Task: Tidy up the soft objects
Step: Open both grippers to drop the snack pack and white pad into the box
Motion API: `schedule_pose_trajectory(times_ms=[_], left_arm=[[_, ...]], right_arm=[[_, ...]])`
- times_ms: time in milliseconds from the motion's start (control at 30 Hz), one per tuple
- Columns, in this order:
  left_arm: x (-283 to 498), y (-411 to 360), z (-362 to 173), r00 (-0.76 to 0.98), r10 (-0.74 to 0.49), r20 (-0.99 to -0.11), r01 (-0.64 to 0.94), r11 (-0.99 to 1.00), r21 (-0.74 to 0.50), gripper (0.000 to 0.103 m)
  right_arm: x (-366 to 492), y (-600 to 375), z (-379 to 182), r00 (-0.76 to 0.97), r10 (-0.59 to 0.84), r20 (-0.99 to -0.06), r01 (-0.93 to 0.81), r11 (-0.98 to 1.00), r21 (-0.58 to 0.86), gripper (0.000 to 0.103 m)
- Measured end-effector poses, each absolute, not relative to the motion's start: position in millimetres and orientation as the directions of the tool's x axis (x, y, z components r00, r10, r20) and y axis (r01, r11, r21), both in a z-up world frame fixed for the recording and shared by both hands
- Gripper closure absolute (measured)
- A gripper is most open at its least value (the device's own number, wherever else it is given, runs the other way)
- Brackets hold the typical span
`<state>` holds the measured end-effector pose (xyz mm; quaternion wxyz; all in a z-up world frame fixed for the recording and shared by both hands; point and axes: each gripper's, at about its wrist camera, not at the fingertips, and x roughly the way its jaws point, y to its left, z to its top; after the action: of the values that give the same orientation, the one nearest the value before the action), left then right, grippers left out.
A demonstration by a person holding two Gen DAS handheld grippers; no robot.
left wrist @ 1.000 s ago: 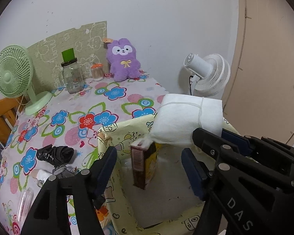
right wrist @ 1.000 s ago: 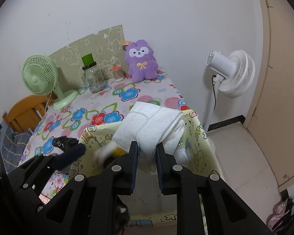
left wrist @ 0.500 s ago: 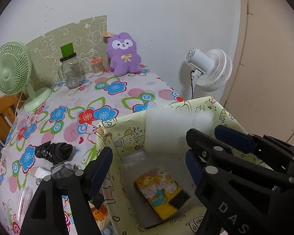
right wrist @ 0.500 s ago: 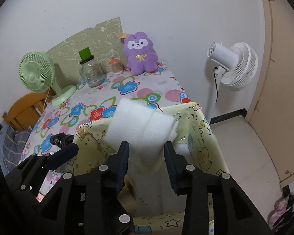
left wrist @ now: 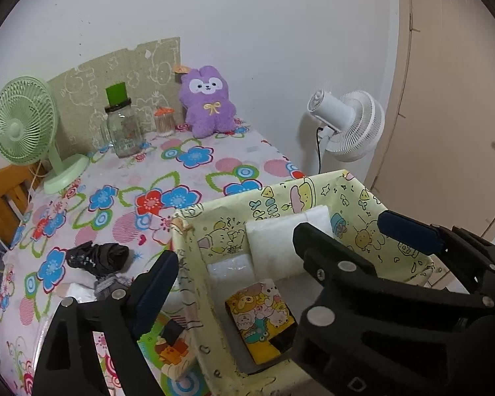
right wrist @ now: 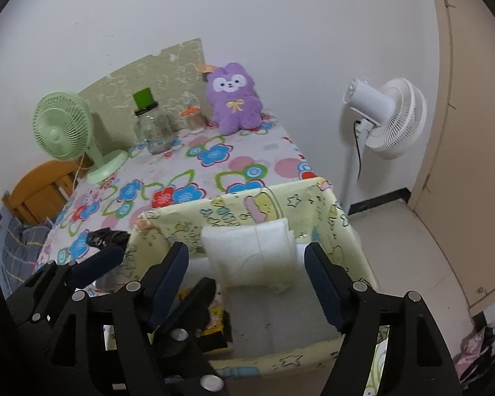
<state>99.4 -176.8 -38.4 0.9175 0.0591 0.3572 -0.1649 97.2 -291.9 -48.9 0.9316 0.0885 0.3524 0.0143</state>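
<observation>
A yellow cartoon-print fabric bin [left wrist: 280,194] [right wrist: 234,208] stands at the table's near right corner. A folded white cloth [left wrist: 274,244] [right wrist: 250,257] leans inside against its far wall. A small cartoon packet [left wrist: 260,320] lies on the bin floor. My right gripper [right wrist: 247,277] is open and empty, just above the cloth. My left gripper [left wrist: 234,280] is open and empty over the bin's left side. A dark bundled cloth [left wrist: 95,257] lies on the table left of the bin. A purple plush bunny [left wrist: 208,102] [right wrist: 234,99] sits at the back.
A green desk fan [left wrist: 26,125], a glass jar [left wrist: 122,128] and a small orange-lidded jar [left wrist: 164,122] stand at the back of the floral table [left wrist: 148,171]. A white floor fan [right wrist: 386,115] stands right of the table. A wooden chair [right wrist: 39,188] is at the left.
My right gripper opened and let go of the white cloth, which dropped into the bin. The cartoon packet fell flat on the bin floor. Both grippers drew back slightly.
</observation>
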Motion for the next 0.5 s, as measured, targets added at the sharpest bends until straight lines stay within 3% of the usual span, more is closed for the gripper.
schedule_pose_trajectory(times_ms=[500], left_arm=[[75, -146, -20, 0.733, -0.256, -0.630, 0.318, 0.948, -0.015, 0.005]], right_arm=[[75, -264, -28, 0.791, 0.096, -0.605, 0.007, 0.986, 0.165, 0.016]])
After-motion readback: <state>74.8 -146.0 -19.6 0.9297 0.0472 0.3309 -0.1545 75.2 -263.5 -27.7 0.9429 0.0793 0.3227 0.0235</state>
